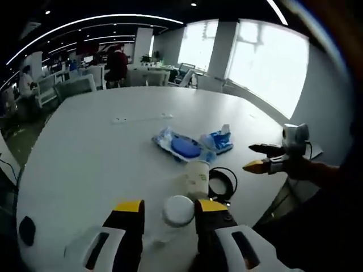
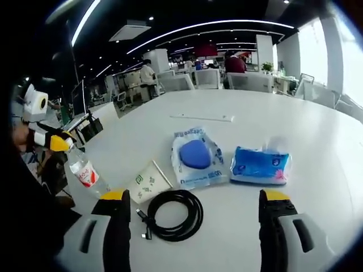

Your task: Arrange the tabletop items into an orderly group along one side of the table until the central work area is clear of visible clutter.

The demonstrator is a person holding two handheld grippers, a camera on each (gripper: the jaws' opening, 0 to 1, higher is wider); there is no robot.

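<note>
Left gripper view: the left gripper [image 1: 169, 214] closes its yellow-tipped jaws on a clear plastic bottle [image 1: 177, 212], seen cap-end on, so its body is foreshortened and largely hidden. Just beyond lies a paper cup [image 1: 195, 177] on its side, long axis pointing away from the camera, beside a coiled black cable [image 1: 224, 181] that is partly hidden behind the jaw. Farther on the white table [image 1: 85, 147] lie a clear pouch with a blue disc [image 1: 181, 146] and a blue wipes packet [image 1: 218, 141]. At right, the right gripper [image 1: 258, 157] hovers at the table edge.

Right gripper view: the right gripper [image 2: 193, 212] stands wide open, holding nothing, above the cable [image 2: 173, 214]. The bottle [image 2: 84, 170], label red, tilts at the left.
</note>
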